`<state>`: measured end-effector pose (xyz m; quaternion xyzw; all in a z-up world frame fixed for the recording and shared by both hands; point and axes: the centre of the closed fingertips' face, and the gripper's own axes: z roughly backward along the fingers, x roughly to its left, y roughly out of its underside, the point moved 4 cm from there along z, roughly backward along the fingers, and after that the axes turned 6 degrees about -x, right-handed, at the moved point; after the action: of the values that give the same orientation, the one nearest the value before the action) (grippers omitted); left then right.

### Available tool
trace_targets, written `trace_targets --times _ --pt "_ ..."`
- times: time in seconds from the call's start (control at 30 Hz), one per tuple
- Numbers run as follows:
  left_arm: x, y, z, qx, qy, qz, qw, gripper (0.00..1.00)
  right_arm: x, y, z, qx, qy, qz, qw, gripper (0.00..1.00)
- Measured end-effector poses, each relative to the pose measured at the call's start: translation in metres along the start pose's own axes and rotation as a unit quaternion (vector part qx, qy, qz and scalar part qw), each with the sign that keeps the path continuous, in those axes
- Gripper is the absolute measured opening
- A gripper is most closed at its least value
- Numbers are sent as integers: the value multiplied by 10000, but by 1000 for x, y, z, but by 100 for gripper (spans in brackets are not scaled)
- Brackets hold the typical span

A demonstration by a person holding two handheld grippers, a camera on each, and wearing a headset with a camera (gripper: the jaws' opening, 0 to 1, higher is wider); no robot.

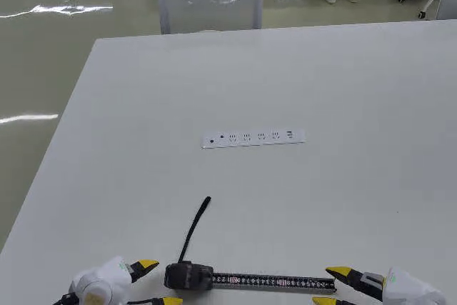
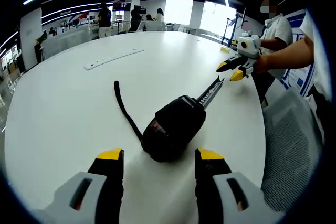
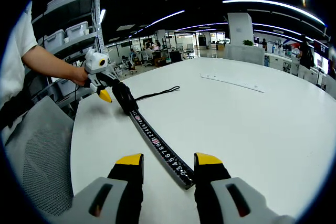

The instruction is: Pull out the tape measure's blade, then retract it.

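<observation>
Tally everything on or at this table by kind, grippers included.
Tape measure: 1
Power strip: 1
Grippers: 2, left gripper and right gripper
Chair: 1
Total: 5

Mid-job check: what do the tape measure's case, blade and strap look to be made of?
Case: black, dull sheen with rounded edges, likely plastic or rubber-coated.
Blade: dark, thin, flat band with pale printed numerals, lying straight; probably coated steel, though the look leaves it open.
Strap: black, narrow, gently bent; cord, fabric or rubber, too small to tell.
</observation>
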<state>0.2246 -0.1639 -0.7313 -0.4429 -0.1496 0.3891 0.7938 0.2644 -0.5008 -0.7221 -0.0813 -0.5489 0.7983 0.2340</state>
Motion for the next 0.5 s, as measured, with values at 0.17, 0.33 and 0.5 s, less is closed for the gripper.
trace_targets --times 0.17,0.33,0.5 --pt "-1 1 4 -50 -95 57 9999 54 4 1 2 20 59 -55 10000 39" --pt "-2 0 8 -152 -163 150 9996 54 8 -2 5 17 119 -59 9999 40" --pt "-5 -1 11 -215 -198 204 9994 55 9 -2 8 -24 187 -89 9998 41"
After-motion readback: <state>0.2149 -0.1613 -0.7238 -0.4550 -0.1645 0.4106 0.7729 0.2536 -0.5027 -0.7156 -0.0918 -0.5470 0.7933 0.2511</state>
